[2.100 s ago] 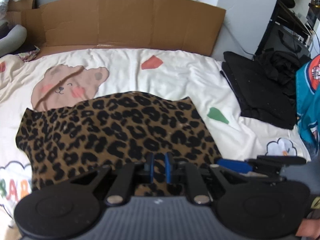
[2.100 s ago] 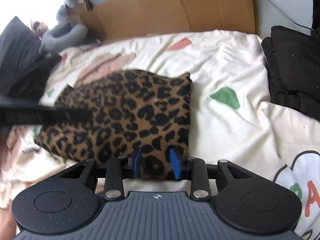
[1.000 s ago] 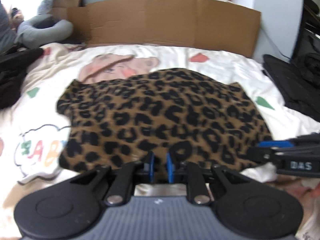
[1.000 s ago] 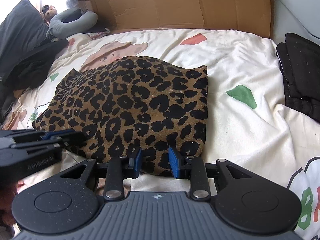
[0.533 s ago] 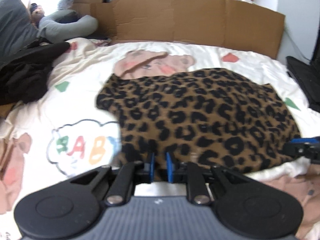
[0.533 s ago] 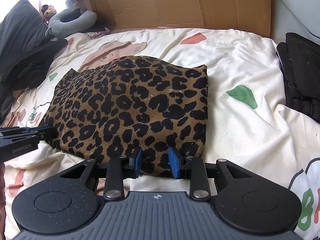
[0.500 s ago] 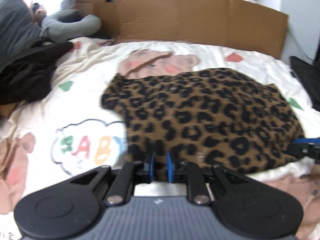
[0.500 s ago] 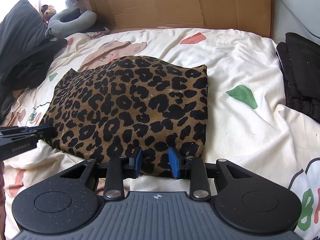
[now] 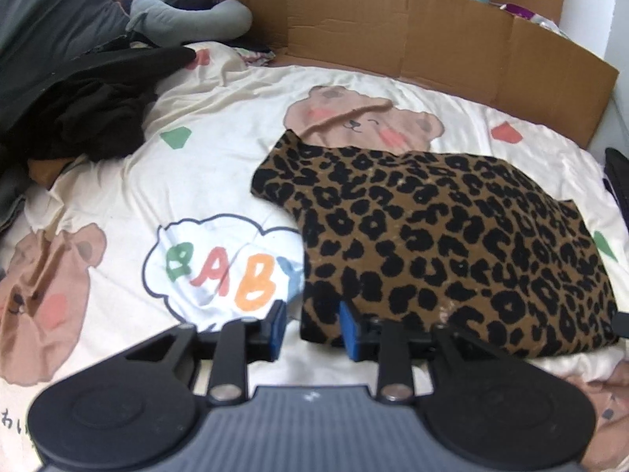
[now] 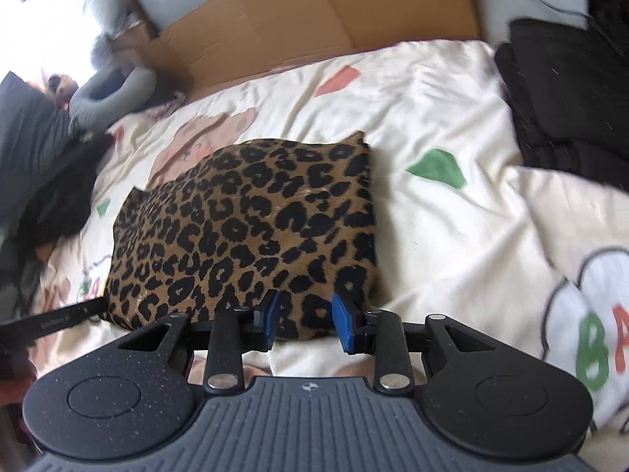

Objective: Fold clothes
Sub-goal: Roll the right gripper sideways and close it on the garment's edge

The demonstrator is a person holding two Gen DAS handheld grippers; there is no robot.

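A folded leopard-print garment [image 9: 452,236] lies flat on the cream printed bedsheet [image 9: 196,181]. My left gripper [image 9: 312,330] is open at the garment's near left corner, and that corner lies just inside its right blue pad. In the right wrist view the same garment [image 10: 251,228] fills the middle. My right gripper [image 10: 306,320] is open and straddles the garment's near edge, close to the near right corner. The left gripper's finger [image 10: 51,320] shows as a dark bar at the garment's near left corner.
A pile of black clothes [image 9: 78,118] and a grey neck pillow [image 9: 188,19] lie at the left. Brown cardboard [image 9: 432,35] stands along the far side of the bed. Folded black clothes [image 10: 562,98] are stacked at the right.
The left gripper slid left along the garment's near edge to its left corner and its fingers opened from nearly shut. The right gripper stayed open at the near edge, with its view tilted.
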